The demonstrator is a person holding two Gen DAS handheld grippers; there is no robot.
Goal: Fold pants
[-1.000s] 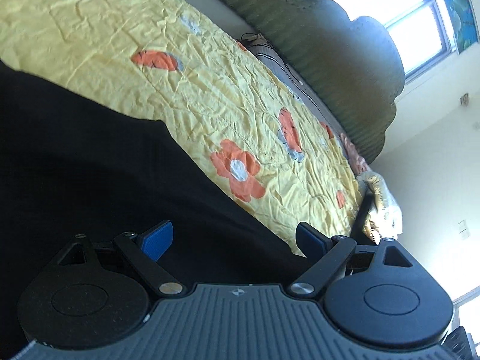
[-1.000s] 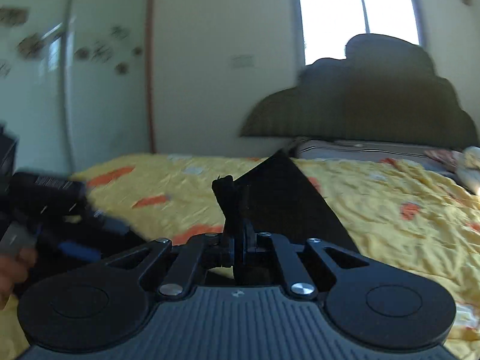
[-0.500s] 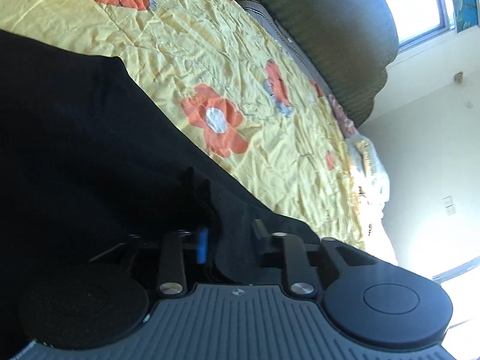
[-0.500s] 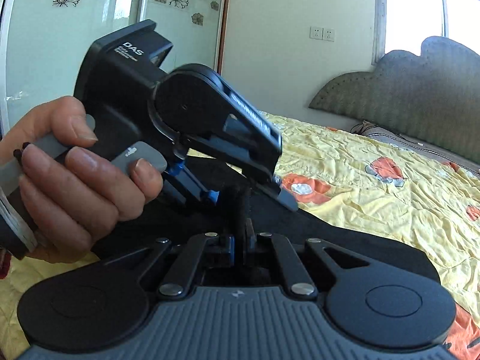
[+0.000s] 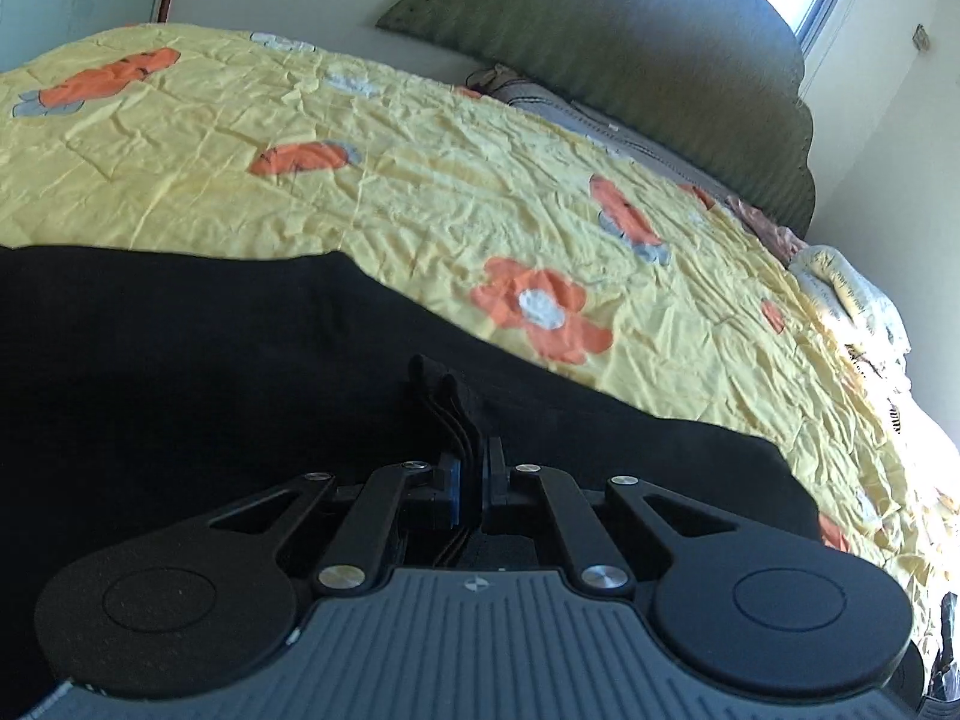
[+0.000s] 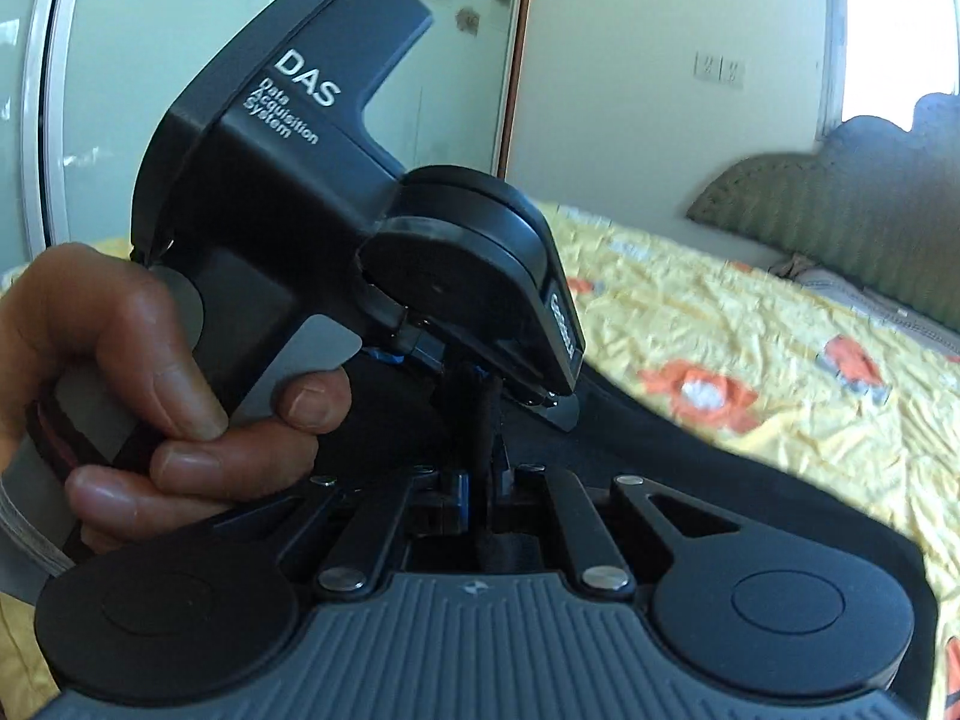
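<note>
Black pants (image 5: 180,360) lie spread on a yellow flowered bedspread (image 5: 420,180). My left gripper (image 5: 471,468) is shut on a bunched edge of the pants with several layers showing between the blue pads. My right gripper (image 6: 480,474) is shut on a fold of the same black pants (image 6: 690,468). In the right wrist view the left gripper's body (image 6: 360,228) and the hand holding it (image 6: 150,390) sit close in front, right beside my right fingers.
A green padded headboard (image 5: 630,60) stands at the far end of the bed. Pillows and a crumpled cloth (image 5: 852,288) lie at the right. A wardrobe with flower decals (image 6: 180,30) stands at the left, a window behind the headboard.
My left gripper went from open above the pants to shut on their edge. My right gripper, still shut on the fabric, has come up close beside the left gripper.
</note>
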